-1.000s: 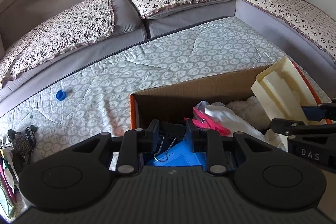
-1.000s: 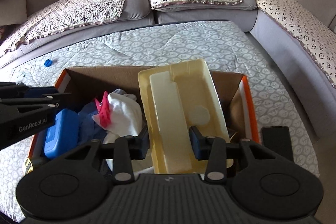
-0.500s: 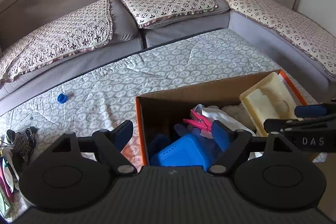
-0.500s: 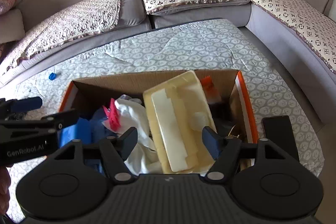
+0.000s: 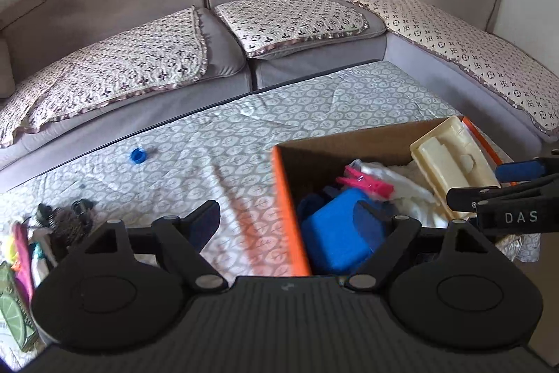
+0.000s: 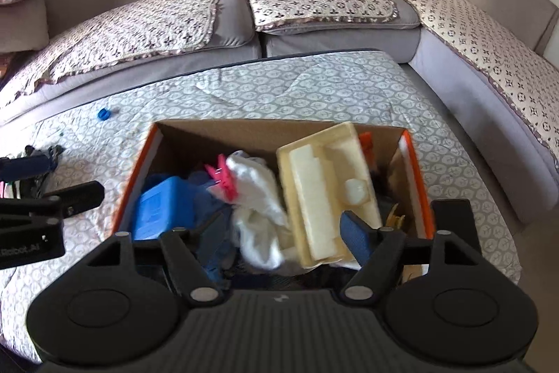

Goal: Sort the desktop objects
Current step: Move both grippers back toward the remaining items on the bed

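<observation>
An orange-edged cardboard box [image 6: 139, 170] sits on the patterned cloth and also shows in the left wrist view [image 5: 284, 198]. It holds a cream foam tray [image 6: 325, 191], a blue plastic box [image 6: 160, 212], a pink clip [image 6: 223, 180] and white cloth [image 6: 258, 194]. My right gripper [image 6: 284, 229] is open and empty above the box's near side. My left gripper [image 5: 288, 219] is open and empty over the box's left wall. A blue bottle cap [image 5: 138, 155] lies on the cloth to the left.
A pile of small items [image 5: 59, 226] lies at the table's left edge, with a lime-print packet [image 5: 14, 313] nearer. A grey corner sofa [image 5: 244, 23] with patterned covers wraps the back and right. A dark slab [image 6: 454, 215] lies right of the box.
Both grippers opened: the left let go of a black binder clip, the right let go of the foam tray, which now lies in the box. Both have pulled back and up.
</observation>
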